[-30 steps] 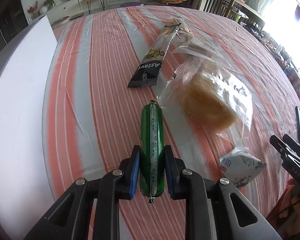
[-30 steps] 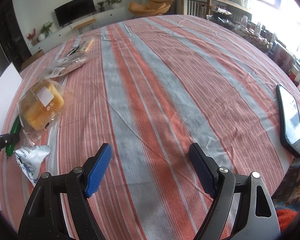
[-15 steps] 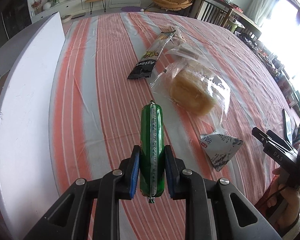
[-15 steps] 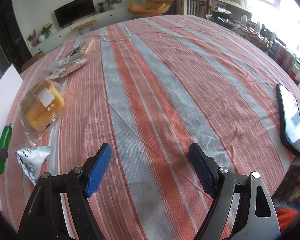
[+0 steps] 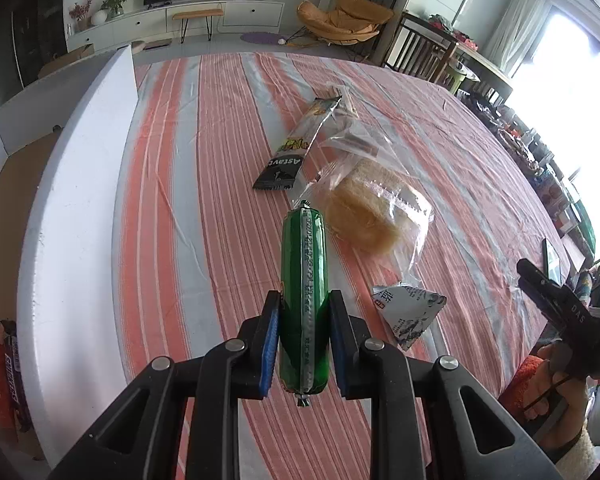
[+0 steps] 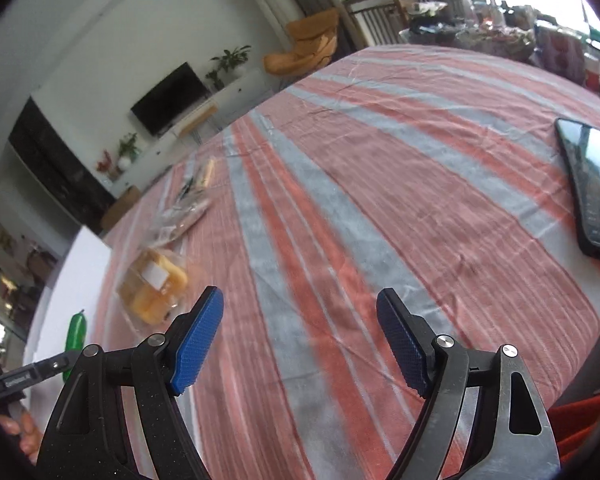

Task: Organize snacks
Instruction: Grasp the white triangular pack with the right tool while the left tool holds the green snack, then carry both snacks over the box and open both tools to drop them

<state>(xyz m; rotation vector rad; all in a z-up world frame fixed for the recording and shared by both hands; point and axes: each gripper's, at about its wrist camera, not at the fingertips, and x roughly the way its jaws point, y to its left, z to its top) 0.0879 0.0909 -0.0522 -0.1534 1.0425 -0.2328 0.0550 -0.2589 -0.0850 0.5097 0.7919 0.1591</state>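
A green sausage stick (image 5: 303,304) is gripped, raised off the tabletop (image 5: 204,208), by the left gripper (image 5: 304,334), the right gripper (image 6: 300,340) is held open and empty, and three snack packs are judged still unsorted.

A: Which snack is off the cloth?
B: The green sausage stick (image 5: 303,300), lifted and pointing away. The bread bag (image 5: 374,216), black wrapper (image 5: 298,148) and triangular packet (image 5: 408,312) lie flat.
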